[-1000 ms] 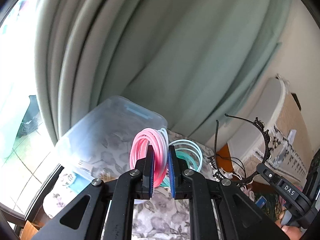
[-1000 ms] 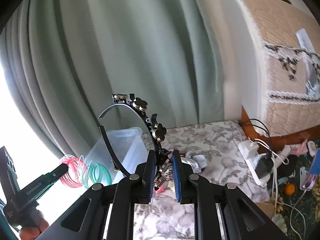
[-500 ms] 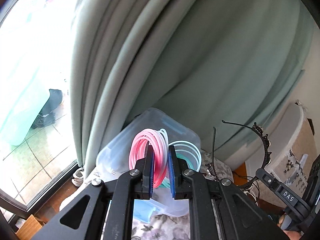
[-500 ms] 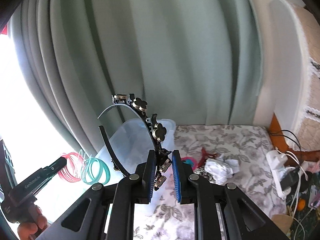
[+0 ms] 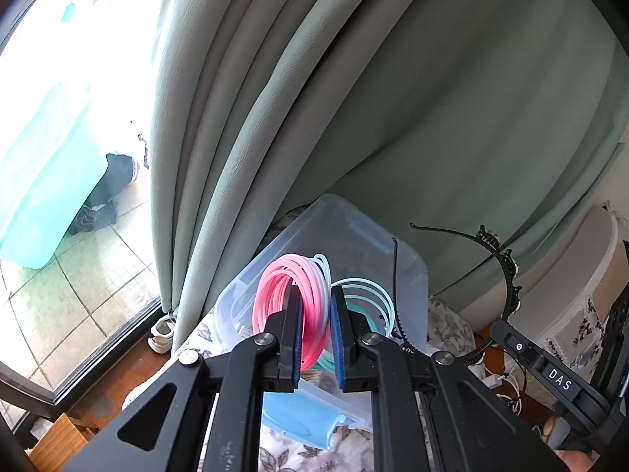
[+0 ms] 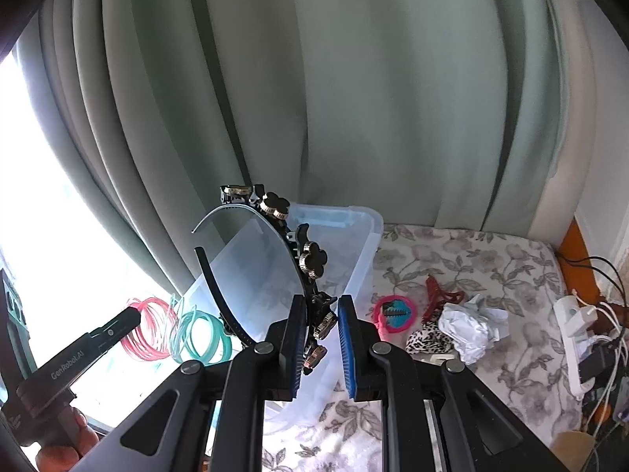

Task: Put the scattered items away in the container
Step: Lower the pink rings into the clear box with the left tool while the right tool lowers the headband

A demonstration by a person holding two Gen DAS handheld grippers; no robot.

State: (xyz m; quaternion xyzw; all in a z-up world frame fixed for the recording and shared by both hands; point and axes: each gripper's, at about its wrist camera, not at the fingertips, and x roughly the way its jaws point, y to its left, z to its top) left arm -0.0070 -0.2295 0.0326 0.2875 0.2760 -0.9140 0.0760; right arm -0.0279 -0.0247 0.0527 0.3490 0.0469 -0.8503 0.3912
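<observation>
A bundle of thin pink, white and teal hoops (image 5: 291, 291) is pinched in my left gripper (image 5: 316, 338), held over the near end of a clear plastic storage box (image 5: 354, 232). In the right wrist view the same hoops (image 6: 173, 330) hang left of the box (image 6: 354, 228). My right gripper (image 6: 320, 334) is shut on a black headband with gold-rimmed flower studs (image 6: 302, 259), its arc rising over the box's opening. From the left wrist view the headband (image 5: 507, 275) shows at the right beside the right gripper's finger (image 5: 550, 377).
The box stands on a floral bedspread (image 6: 471, 259) against a green curtain (image 6: 354, 98). On the spread lie a pink ring (image 6: 395, 312), a red claw clip (image 6: 442, 297), crumpled white paper (image 6: 471, 326) and a leopard-print piece (image 6: 428, 340). A power strip with cables (image 6: 578, 326) sits right. A blue lid (image 5: 302, 417) lies below.
Both grippers have swung left toward the box with their loads still held. The box now fills more of both views, and the window and curtain have come into the left wrist view.
</observation>
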